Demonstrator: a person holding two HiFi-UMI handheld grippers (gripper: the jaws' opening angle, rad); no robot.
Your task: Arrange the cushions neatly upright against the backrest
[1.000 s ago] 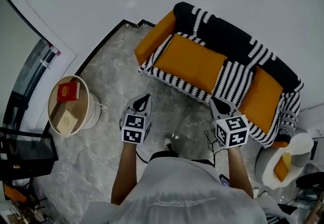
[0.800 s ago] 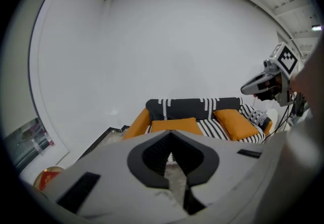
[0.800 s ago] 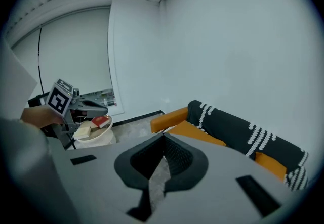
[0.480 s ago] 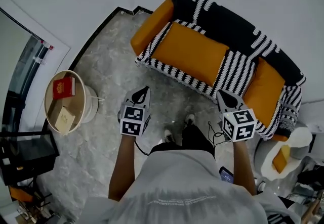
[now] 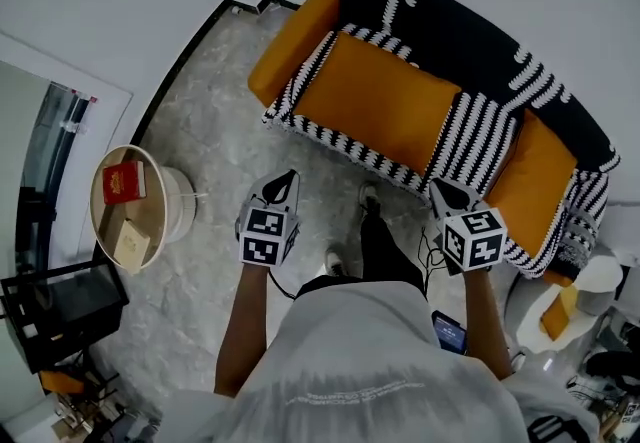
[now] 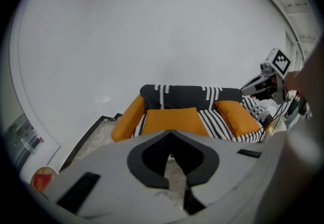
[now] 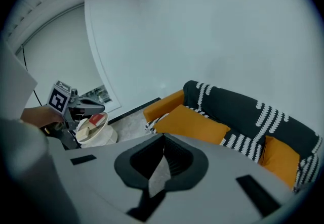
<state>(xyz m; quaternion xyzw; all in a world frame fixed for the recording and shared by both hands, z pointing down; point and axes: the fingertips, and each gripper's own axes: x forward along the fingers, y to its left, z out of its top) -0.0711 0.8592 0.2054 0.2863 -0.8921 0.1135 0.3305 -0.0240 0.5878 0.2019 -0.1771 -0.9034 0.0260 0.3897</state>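
Note:
A black sofa with white stripes stands against the wall. One large orange cushion lies flat on its seat, and a smaller orange cushion lies on the right part. Both grippers hang over the floor in front of the sofa, short of its front edge. My left gripper is shut and empty. My right gripper is shut and empty too. In the left gripper view the shut jaws point at the large cushion. In the right gripper view the shut jaws point at the same cushion.
A round side table with a red book stands at the left. A white stool with an orange thing sits by the sofa's right end. A black stand is at the lower left. The person's foot is near the sofa.
The person has stepped toward the sofa, which now lies closer to both grippers. Both grippers have sunk a little and stayed shut.

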